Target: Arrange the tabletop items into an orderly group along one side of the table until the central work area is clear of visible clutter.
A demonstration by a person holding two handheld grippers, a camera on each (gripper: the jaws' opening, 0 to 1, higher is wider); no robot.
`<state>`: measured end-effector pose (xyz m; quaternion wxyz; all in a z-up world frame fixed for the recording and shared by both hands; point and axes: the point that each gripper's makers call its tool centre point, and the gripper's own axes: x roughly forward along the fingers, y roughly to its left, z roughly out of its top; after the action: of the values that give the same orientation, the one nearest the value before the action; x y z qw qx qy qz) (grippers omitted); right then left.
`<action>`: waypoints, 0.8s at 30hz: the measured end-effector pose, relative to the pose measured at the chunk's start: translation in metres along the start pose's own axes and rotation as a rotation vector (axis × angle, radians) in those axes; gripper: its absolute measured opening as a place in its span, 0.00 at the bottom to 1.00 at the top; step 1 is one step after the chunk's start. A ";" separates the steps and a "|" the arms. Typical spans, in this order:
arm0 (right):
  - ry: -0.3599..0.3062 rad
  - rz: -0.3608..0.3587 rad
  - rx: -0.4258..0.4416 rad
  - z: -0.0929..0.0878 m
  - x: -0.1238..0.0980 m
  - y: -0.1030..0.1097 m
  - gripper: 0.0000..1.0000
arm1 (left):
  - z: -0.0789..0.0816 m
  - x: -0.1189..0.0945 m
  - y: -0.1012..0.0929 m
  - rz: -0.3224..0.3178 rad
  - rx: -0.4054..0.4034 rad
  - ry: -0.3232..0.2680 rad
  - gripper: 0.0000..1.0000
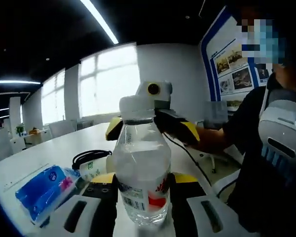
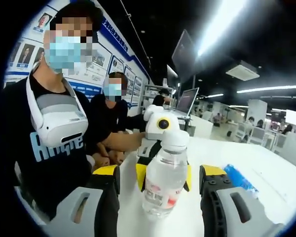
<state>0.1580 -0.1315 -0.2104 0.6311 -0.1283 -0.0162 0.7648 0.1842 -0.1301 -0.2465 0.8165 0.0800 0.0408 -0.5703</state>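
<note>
Closest to the lens in the left gripper view, a clear water bottle (image 1: 141, 173) stands upright on the white table (image 1: 49, 158), cap up, its long axis vertical, set between the two jaws of the left gripper (image 1: 140, 197); the jaws sit close against its sides, though whether they actually press it cannot be told. Behind the bottle the right gripper (image 1: 153, 129) comes in from the far side, its yellow-tipped jaws either side of the bottle's shoulder, held out on a person's extended forearm (image 1: 212, 138). To the left of the bottle lie a blue tissue pack (image 1: 42, 190), a small white cup on its side (image 1: 94, 169) and a coiled black cable (image 1: 91, 156). The right gripper view looks at the same bottle (image 2: 163, 180) from the opposite side, upright between the right gripper (image 2: 160, 197) and its spread jaws, which stand apart from the bottle with table showing between. Beyond it the left gripper (image 2: 162, 170) faces the camera, its yellow jaw tips just behind the bottle. That view also shows the blue tissue pack (image 2: 239, 178) on the right, an open laptop (image 2: 186, 102) farther back, and two seated people at left.
</note>
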 end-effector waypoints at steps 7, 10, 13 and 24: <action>0.044 -0.098 0.014 -0.009 -0.005 -0.002 0.68 | 0.000 -0.001 0.002 0.112 -0.017 0.012 0.39; 0.027 -0.162 0.053 -0.003 -0.006 -0.004 0.68 | 0.000 -0.002 0.002 0.134 -0.012 0.013 0.40; 0.032 -0.203 0.066 0.000 -0.008 -0.002 0.70 | 0.000 -0.002 0.004 0.157 -0.023 0.009 0.40; 0.088 -0.392 0.133 -0.010 -0.032 -0.011 0.73 | 0.000 -0.004 0.005 0.266 -0.006 0.023 0.40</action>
<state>0.1764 -0.1615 -0.2126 0.7750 -0.1141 0.0373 0.6205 0.1871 -0.1244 -0.2458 0.8846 0.0887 0.0407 -0.4561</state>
